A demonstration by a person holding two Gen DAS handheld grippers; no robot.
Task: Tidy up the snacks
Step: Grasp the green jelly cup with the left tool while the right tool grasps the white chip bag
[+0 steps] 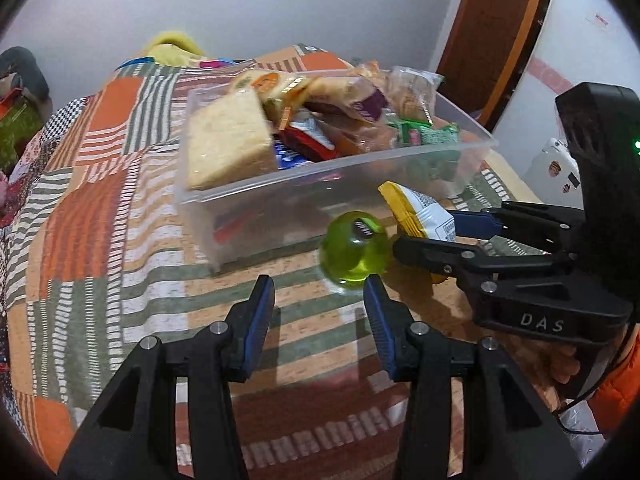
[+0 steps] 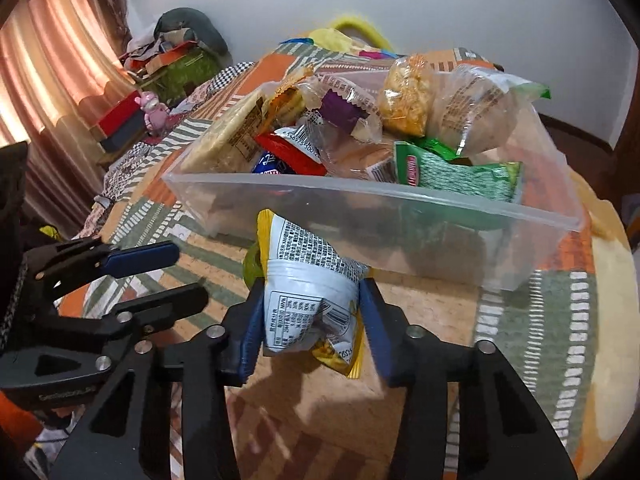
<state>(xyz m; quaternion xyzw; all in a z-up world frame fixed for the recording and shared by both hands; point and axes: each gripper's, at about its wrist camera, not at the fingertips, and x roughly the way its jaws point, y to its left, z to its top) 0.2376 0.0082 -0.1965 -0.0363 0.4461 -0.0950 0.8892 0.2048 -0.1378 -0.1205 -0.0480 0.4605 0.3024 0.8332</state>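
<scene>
The right gripper point(image 2: 310, 322) clamps a white-and-yellow snack packet point(image 2: 310, 292) just before the clear snack-filled bin point(image 2: 400, 208).

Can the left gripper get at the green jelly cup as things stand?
Probably yes: the left gripper is open, the green jelly cup lies just ahead, slightly right, with bare cloth between.

Dim indoor light; motion blur; fisheye-warped edges.
</scene>
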